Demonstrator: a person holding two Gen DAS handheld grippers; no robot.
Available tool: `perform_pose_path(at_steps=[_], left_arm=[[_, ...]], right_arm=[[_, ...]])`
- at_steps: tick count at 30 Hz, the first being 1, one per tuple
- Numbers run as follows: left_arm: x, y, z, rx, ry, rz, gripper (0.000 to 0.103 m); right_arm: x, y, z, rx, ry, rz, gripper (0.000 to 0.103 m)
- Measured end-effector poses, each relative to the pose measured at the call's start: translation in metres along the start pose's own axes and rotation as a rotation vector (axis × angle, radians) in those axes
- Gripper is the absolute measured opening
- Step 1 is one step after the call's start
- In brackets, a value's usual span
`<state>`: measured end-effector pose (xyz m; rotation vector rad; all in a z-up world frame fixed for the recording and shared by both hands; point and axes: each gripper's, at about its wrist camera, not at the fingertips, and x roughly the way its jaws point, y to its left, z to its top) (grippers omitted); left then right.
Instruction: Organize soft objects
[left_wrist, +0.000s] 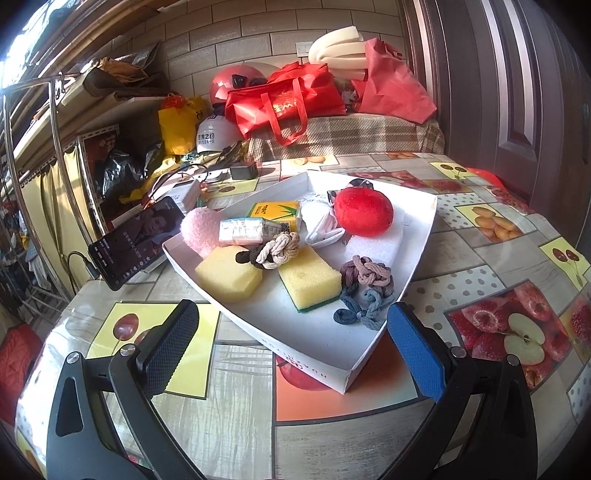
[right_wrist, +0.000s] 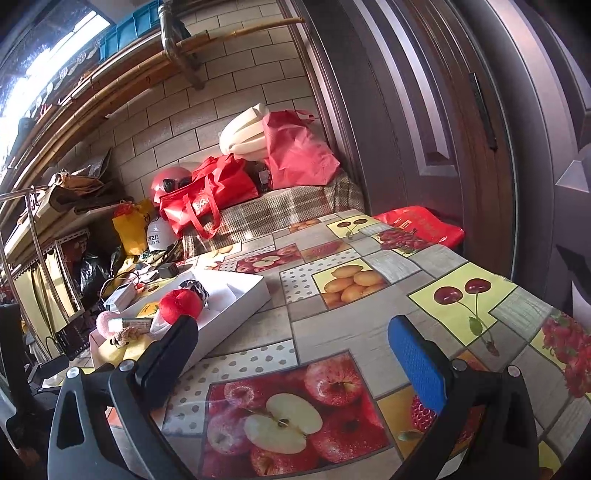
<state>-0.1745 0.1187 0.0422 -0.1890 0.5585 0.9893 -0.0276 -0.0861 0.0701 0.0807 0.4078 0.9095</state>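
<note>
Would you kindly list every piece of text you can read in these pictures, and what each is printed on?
"HUA": partial upside-down lettering on the near wall of the white tray; the rest is unclear.
White helmet: Chinese characters, too blurred.
Yellow packet, tissue pack, phone screen, red bag: print unreadable.

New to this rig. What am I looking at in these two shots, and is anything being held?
No robot here: a person carries a hand-held gripper in each hand, each with a fisheye camera looking along its two fingers. The left view shows the left hand-held gripper, jaws apart and empty, facing a white tray holding yellow sponges, a red plush ball, a pink puff, tissue packs and knotted hair ties. The right view shows the right hand-held gripper, also open and empty, over the fruit-print tablecloth. A phone leans beside the tray.
</note>
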Motion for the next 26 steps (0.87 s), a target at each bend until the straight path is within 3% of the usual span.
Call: perform_pose_path(at_steps=[26], left_arm=[[0.004,0.0,-0.004,-0.004,0.01,-0.014,0.103]], right_arm=[[-0.001,0.009,0.0,-0.069,-0.005,-0.014,0.103]])
